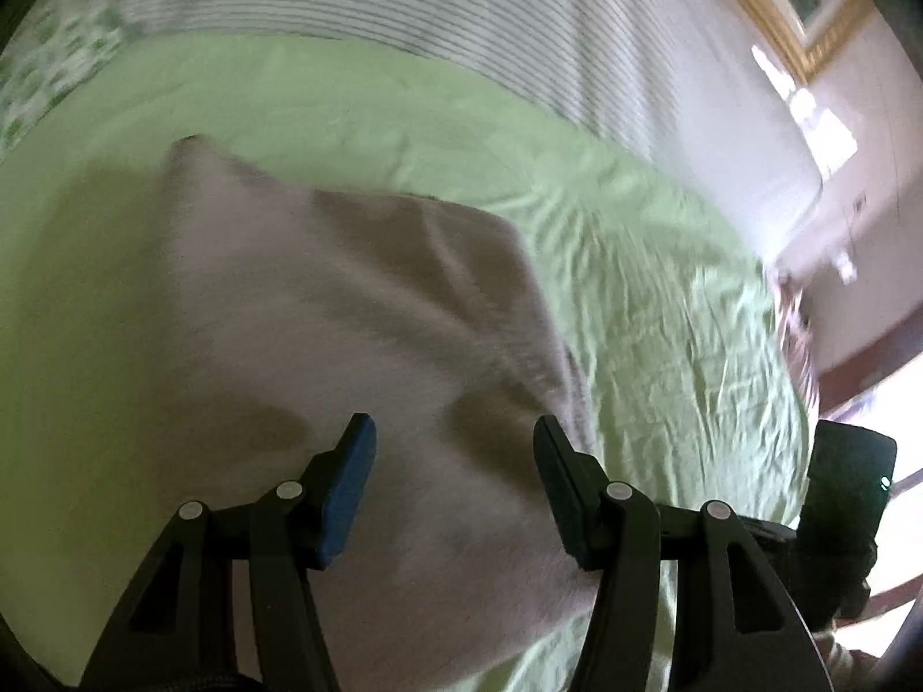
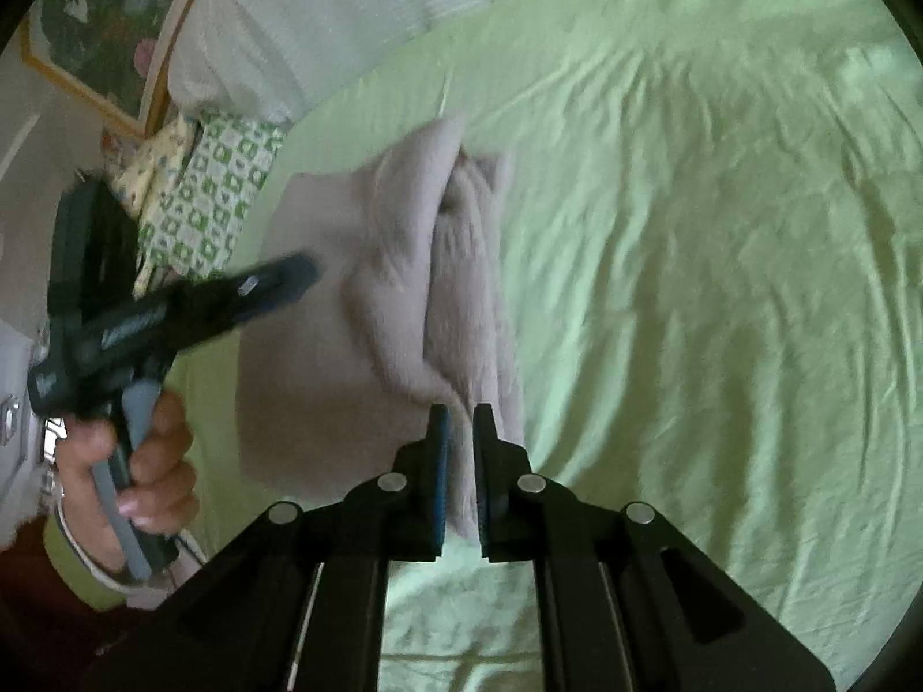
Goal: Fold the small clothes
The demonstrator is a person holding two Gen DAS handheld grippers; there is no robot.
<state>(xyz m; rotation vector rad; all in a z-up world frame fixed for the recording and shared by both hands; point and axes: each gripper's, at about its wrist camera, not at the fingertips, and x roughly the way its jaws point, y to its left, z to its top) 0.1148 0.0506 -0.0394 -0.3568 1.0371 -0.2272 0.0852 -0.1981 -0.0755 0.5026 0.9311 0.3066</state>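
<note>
A beige small garment lies on the green bedsheet. My left gripper is open above the garment, empty. In the right wrist view the same garment is partly folded, with a raised fold along its right side. My right gripper is shut on the near edge of that fold, cloth between its pads. The left gripper shows there at the left, held in a hand, over the garment's left part.
A striped white pillow lies at the head of the bed. A green patterned cloth sits at the bed's edge. A gold-framed picture hangs on the wall. Green sheet extends to the right.
</note>
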